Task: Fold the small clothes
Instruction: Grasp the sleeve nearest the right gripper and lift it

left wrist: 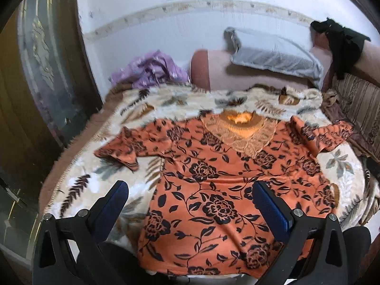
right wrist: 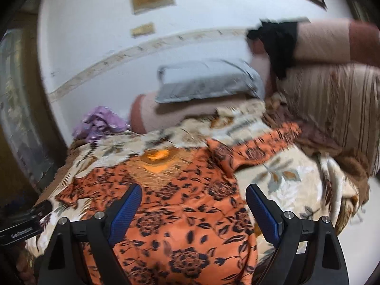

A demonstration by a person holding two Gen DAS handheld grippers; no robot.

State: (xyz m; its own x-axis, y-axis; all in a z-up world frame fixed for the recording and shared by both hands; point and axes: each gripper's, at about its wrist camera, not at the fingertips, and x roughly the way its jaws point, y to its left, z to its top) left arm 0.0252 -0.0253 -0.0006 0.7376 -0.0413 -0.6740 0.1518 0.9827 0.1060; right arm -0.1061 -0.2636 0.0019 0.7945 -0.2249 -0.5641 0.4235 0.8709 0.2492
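An orange top with black flowers point(left wrist: 213, 178) lies spread flat, front up, on a cream leaf-patterned blanket point(left wrist: 78, 180). Its lace neckline points to the far side and both short sleeves are spread out. My left gripper point(left wrist: 190, 190) hovers open over the lower left part of the top, with nothing between its blue pads point(left wrist: 111, 209). In the right wrist view the same top point(right wrist: 190, 213) fills the middle, and my right gripper point(right wrist: 193, 194) hangs open above its right half. The right sleeve point(right wrist: 256, 149) stretches away to the right.
A purple garment point(left wrist: 152, 71) lies crumpled at the far left of the blanket. A grey pillow point(left wrist: 273, 54) rests on pink bolsters by the wall, and black cloth point(left wrist: 342, 45) hangs over one. Striped cushions point(right wrist: 332, 109) stand on the right. A dark wooden door point(left wrist: 35, 83) is at left.
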